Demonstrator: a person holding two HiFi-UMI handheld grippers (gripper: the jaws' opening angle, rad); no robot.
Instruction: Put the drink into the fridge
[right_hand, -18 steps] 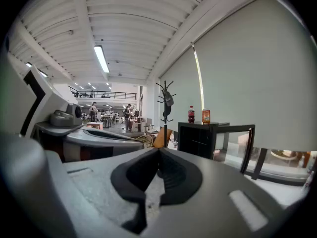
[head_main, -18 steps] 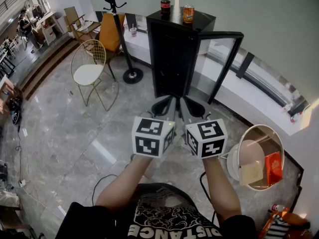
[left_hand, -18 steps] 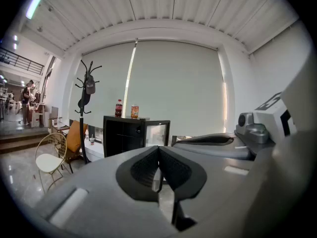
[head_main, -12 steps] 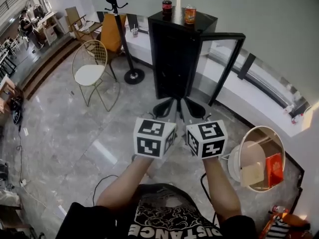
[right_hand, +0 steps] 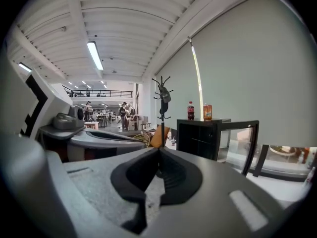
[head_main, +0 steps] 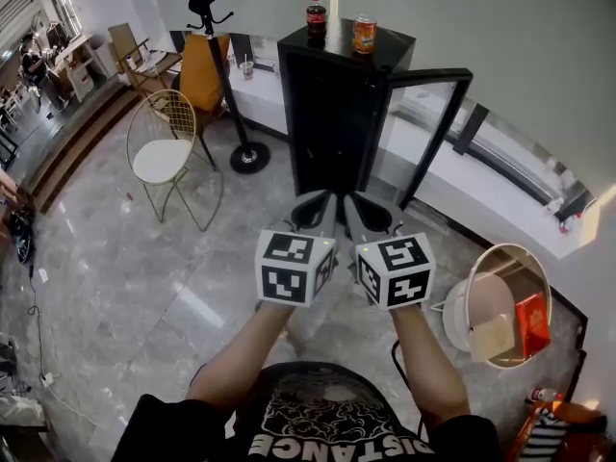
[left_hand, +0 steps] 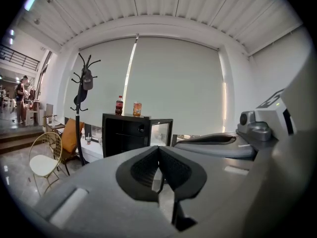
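Shift: head view has swung a little; chair [head_main: 162, 152] & coat stand [head_main: 218, 61] sit further left than before, fridge [head_main: 332, 114] much where it was; both tools keep their place side by side in front of the person
Left gripper [left_hand: 158, 149]: jaws together, nothing between them
Right gripper [right_hand: 158, 150]: jaws together too, empty
Drinks: cola bottle [head_main: 316, 14] & orange can [head_main: 364, 34] stand upright on fridge top, near each other, not touching; well apart from both tools; task doesn't say which one is meant
Fridge: black, low, glass door [head_main: 425, 123] swung open toward the right; inside too dark to read
Stage: prob. approach only, no grasp begun
Risk 1: drinks stand close, so a wide reach for one could knock the other off the top
Risk 2: bottle is tall & narrow; a push near the cap would tip it
Risk 3: can wall is smooth & round, may slip if pads catch it off-centre
Risk 4: open door juts into the path; an arm could bump it
Risk 5: cable [head_main: 197, 354] lies by the feet, a trip hazard on approach
Floor [head_main: 115, 258]: glossy grey marble tiles, strong glare
Room: large open hall, pale blind wall behind fridge, white ledge [head_main: 500, 195] along it, round side table [head_main: 500, 306] at right
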